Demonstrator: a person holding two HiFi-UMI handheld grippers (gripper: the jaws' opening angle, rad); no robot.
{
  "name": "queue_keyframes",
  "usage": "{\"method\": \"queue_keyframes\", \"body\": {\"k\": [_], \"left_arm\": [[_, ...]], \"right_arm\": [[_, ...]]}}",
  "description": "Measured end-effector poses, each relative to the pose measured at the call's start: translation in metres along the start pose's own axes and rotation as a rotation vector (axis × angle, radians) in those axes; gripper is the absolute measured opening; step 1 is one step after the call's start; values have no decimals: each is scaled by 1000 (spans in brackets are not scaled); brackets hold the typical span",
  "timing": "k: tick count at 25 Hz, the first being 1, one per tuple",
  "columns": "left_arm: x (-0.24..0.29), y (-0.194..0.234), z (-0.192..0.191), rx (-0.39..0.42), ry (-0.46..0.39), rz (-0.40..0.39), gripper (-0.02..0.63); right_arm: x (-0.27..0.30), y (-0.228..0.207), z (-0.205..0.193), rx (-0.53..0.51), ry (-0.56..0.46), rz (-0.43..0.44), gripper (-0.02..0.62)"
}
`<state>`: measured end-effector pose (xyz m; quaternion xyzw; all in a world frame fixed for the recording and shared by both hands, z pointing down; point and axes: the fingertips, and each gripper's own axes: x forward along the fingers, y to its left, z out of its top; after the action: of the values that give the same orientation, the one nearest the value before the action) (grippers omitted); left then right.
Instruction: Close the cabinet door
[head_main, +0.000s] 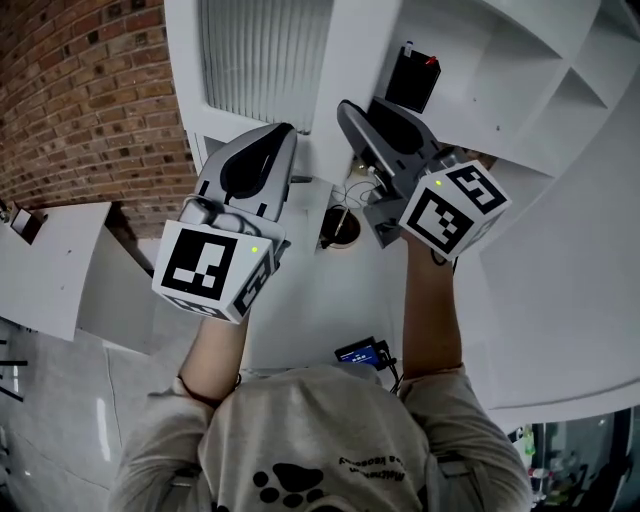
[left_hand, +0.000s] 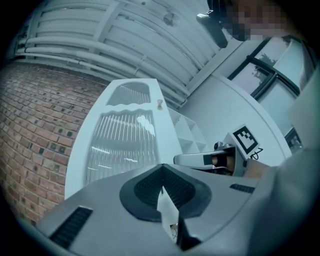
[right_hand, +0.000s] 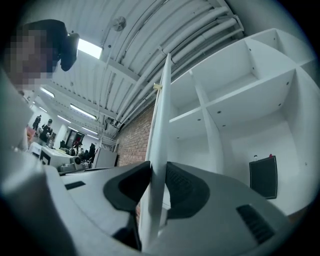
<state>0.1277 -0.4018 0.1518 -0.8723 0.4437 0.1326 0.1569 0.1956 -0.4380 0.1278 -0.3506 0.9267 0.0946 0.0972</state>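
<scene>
Right gripper (right_hand: 155, 182) clamps door (right_hand: 161, 125) edge; left gripper (left_hand: 161, 186) shut, empty. Black box (right_hand: 263, 176) in shelf (right_hand: 235, 102), lower right. Door bottom hidden behind jaws.

Grey top (head_main: 320, 430) with black paw print (head_main: 275, 487), lower centre; left gripper (head_main: 284, 132), right gripper (head_main: 352, 108): grey shells, black pads (left_hand: 145, 192), black-and-white marker cubes (head_main: 208, 268).
</scene>
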Motion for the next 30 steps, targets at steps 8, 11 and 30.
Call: {"method": "queue_keyframes", "body": {"k": [8, 11, 30], "left_arm": [[15, -1, -18, 3, 21, 45, 8], [19, 0, -24, 1, 31, 44, 8], [52, 3, -39, -19, 75, -47, 8]], "right_arm": [[5, -24, -7, 20, -14, 49, 109], [7, -31, -9, 24, -16, 51, 112], [29, -76, -18, 20, -21, -32, 140]]}}
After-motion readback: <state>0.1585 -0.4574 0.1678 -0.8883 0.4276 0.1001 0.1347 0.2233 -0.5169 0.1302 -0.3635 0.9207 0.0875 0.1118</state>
